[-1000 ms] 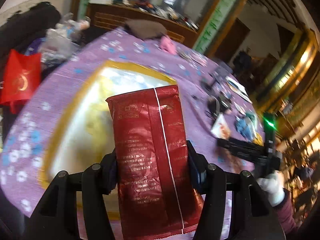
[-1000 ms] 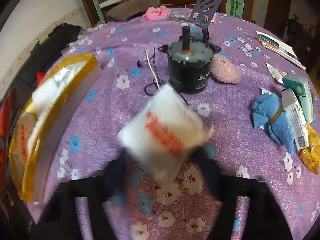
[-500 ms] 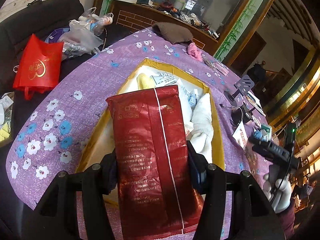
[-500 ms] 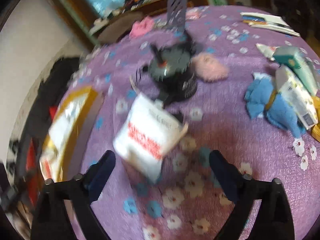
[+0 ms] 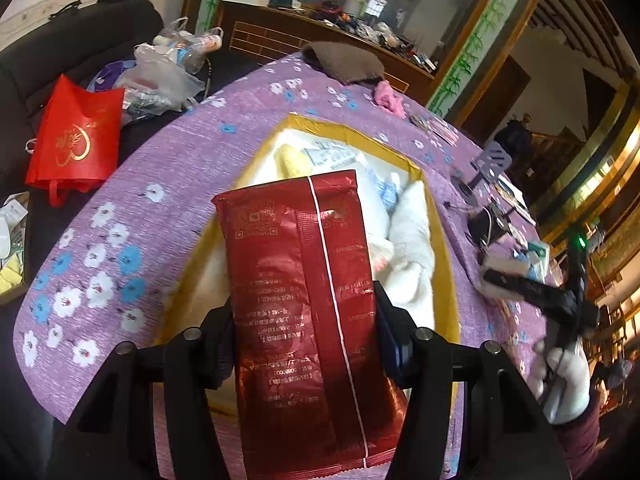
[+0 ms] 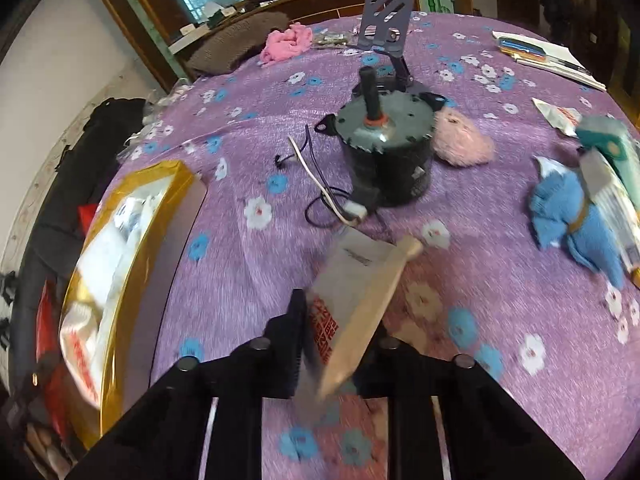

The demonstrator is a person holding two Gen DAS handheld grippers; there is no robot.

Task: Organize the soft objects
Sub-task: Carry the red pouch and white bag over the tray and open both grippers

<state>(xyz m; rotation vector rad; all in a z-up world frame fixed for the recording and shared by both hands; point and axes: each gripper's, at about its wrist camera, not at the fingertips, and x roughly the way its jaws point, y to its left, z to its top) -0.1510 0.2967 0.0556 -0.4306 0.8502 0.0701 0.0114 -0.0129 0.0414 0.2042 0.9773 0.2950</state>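
The red foil packet (image 5: 298,312), glossy and creased with a white seam, is clamped upright in the left gripper (image 5: 300,340) above the gold-rimmed box (image 5: 440,240), while only the right view shows the right gripper (image 6: 340,344), fingers just snapped closed, pinching a white packet (image 6: 352,300) edge-on near that box.

motor (image 6: 386,156) upright (wires trailing) | red bag (image 5: 76,136) off-table | papers (image 6: 536,54) far edge
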